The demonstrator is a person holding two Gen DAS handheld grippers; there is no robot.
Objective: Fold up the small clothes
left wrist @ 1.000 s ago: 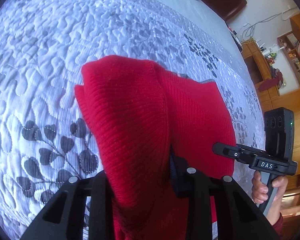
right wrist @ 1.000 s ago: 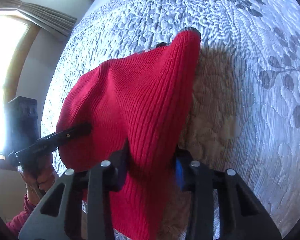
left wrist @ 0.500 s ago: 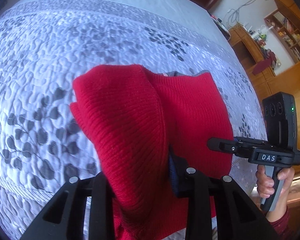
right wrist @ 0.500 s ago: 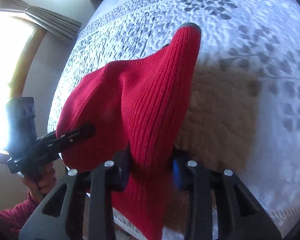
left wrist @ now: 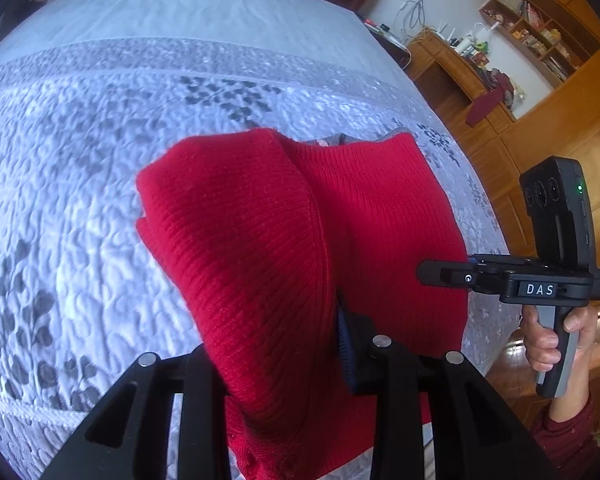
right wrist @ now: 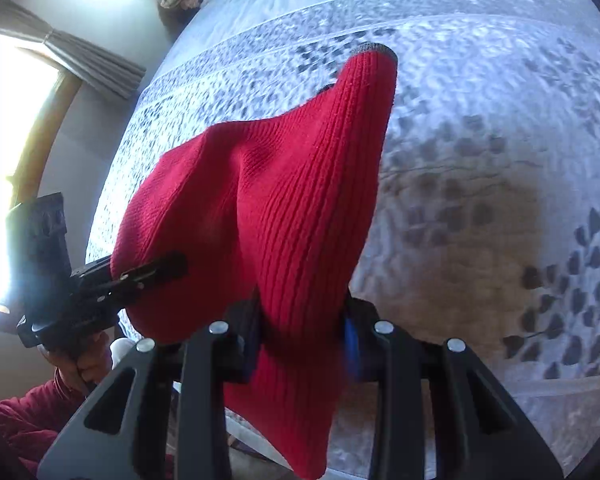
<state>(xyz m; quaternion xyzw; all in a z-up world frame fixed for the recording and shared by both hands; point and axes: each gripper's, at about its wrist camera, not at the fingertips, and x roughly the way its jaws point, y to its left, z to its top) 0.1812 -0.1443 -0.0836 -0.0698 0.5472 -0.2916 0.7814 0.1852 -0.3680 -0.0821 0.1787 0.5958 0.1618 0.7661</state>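
Only the left wrist view shows wooden shelves (left wrist: 536,32) beyond the red knit garment (left wrist: 284,248).

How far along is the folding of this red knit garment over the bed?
Done: the red ribbed knit garment is gathered into both grips. In hand: the left gripper and right gripper each pinch it above the grey leaf-patterned quilted bedspread. Left: no finished fold shows; laying flat and folding remain.

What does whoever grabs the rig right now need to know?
Left tool: shut on the red sweater.
Right tool: shut on the same sweater, at another spot along its edge.
Sweater: hanging bunched between both tools above the quilted bed; whether its far end touches the bed cannot be told.
Done: picked up.
Left: lay it flat, fold it.
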